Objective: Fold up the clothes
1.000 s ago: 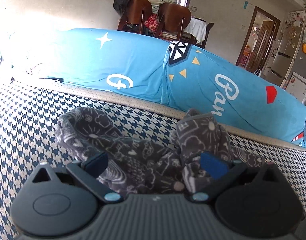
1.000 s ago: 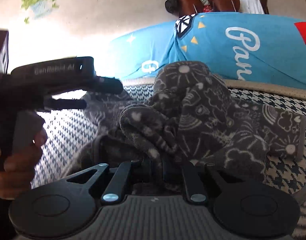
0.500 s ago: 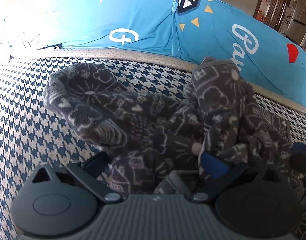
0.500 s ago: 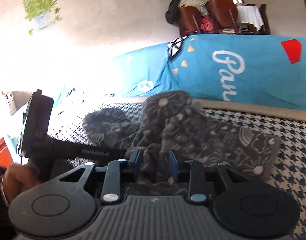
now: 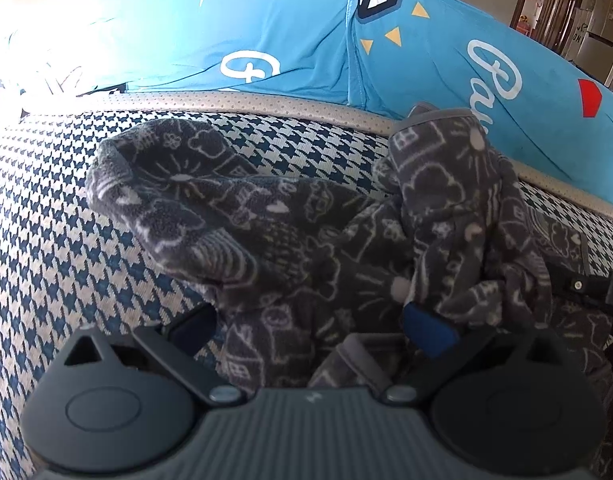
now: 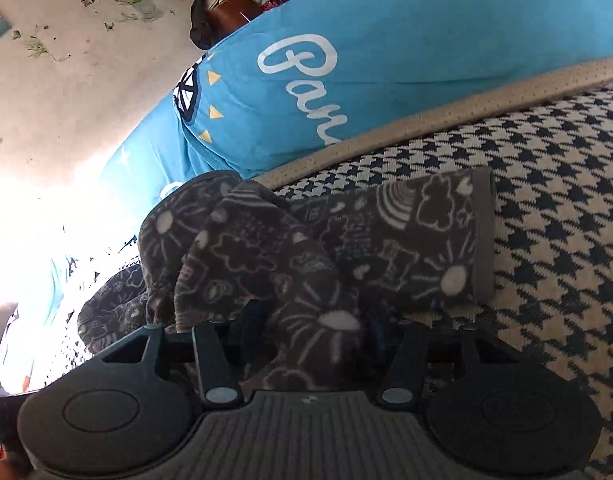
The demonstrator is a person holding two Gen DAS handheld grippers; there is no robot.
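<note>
A dark grey fleece garment [image 5: 306,240] with a white doodle print lies crumpled on the houndstooth cover [image 5: 66,260]. My left gripper [image 5: 308,328] is open and low over the near side, its blue pads [image 5: 426,332] wide apart with fabric bunched between them. In the right wrist view the garment [image 6: 406,248] has one flat hemmed end stretched out to the right. My right gripper [image 6: 314,328] stands partly open, with a thick fold of fleece between its fingers. Its fingertips are mostly hidden by the cloth.
A long blue printed cushion [image 5: 286,40] runs along the back behind a beige piped edge [image 5: 266,100]. The houndstooth cover [image 6: 546,220] spreads bare to the right and the left. Wooden chairs [image 6: 266,8] piled with clothes stand further back, with a fridge [image 5: 598,48] at far right.
The left gripper has moved forward and down over the garment, staying open. The right gripper's fingers, pinched tight on the fleece a second ago, have spread apart, and it has dropped lower and tilted.
</note>
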